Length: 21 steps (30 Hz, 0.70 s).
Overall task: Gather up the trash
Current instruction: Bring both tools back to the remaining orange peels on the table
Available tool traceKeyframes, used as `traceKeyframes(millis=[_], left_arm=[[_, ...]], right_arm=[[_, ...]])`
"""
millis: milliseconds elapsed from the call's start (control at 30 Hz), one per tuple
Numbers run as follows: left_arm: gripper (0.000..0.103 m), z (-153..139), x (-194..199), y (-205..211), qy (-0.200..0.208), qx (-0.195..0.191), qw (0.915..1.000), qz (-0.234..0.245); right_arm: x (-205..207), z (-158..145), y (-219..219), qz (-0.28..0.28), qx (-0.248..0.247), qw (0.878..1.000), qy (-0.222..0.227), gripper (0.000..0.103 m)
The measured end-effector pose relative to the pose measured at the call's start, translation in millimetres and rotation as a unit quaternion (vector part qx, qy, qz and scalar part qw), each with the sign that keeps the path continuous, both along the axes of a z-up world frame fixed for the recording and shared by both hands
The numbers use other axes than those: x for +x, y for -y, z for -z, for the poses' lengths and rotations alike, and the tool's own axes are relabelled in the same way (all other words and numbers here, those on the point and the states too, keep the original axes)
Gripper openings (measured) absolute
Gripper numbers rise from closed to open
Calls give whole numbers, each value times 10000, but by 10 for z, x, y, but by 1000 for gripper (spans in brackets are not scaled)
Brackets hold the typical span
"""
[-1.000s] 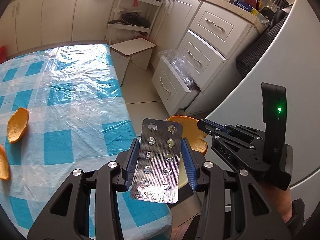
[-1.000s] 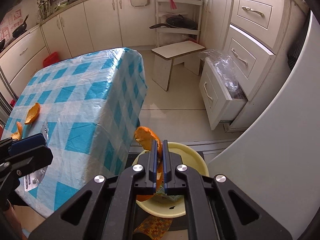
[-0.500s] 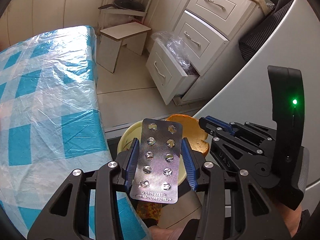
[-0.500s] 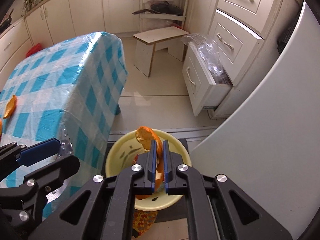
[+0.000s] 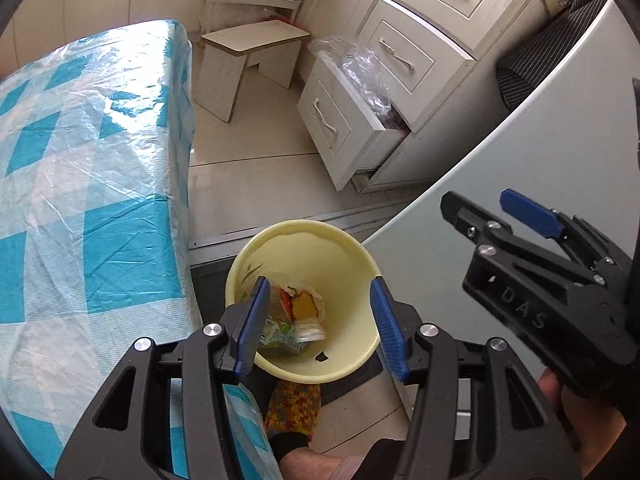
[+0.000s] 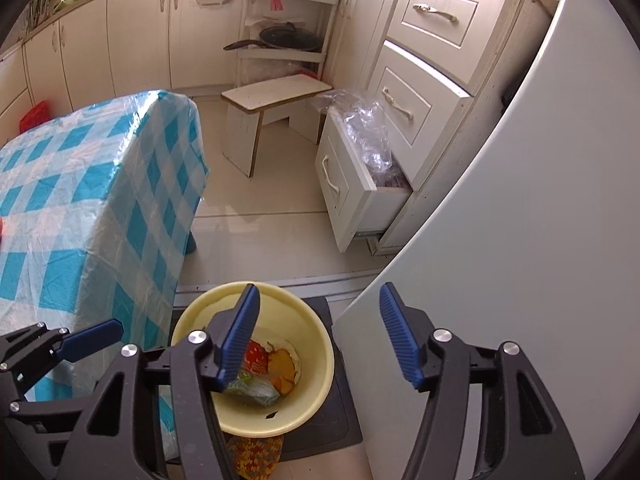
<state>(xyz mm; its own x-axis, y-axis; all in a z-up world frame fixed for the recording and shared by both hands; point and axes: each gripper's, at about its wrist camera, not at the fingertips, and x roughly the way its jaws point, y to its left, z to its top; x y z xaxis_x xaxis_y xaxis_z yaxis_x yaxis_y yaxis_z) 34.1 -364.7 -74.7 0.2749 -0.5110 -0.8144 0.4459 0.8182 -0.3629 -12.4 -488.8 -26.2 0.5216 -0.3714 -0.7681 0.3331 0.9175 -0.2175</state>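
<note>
A pale yellow bin [image 5: 352, 264] stands on the floor beside the table, also in the right wrist view [image 6: 316, 344]. Inside lie trash pieces [image 5: 296, 316]: orange peel, a red wrapper and a green-white packet, seen too in the right wrist view [image 6: 268, 372]. My left gripper [image 5: 320, 328] is open and empty right above the bin. My right gripper [image 6: 320, 340] is open and empty above the bin's right rim; it shows at the right of the left wrist view [image 5: 516, 220].
The table with a blue-checked plastic cloth [image 5: 80, 160] is left of the bin. A white appliance side [image 6: 520, 240] rises on the right. An open drawer with plastic bags [image 5: 352, 120] and a small stool [image 5: 248, 52] stand beyond on the tiled floor.
Both grippers moved over the bin and opened. The blister pack left my left gripper and the orange peel left my right gripper; peel now lies in the bin.
</note>
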Motion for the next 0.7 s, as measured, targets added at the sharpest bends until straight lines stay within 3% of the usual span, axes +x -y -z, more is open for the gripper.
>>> traceKeyframes(millis=[200, 500, 700], left_arm=[[61, -159, -8, -160, 413, 214, 9987, -212], [66, -485, -9, -555, 954, 391, 9928, -606], [67, -616, 52, -805, 1059, 375, 9902, -834]], right_arm=[[-45, -166, -26, 45, -31, 9992, 385, 67], [-18, -308, -146, -124, 36, 9976, 675, 68], [54, -362, -325, -343, 4, 9967, 737, 70]])
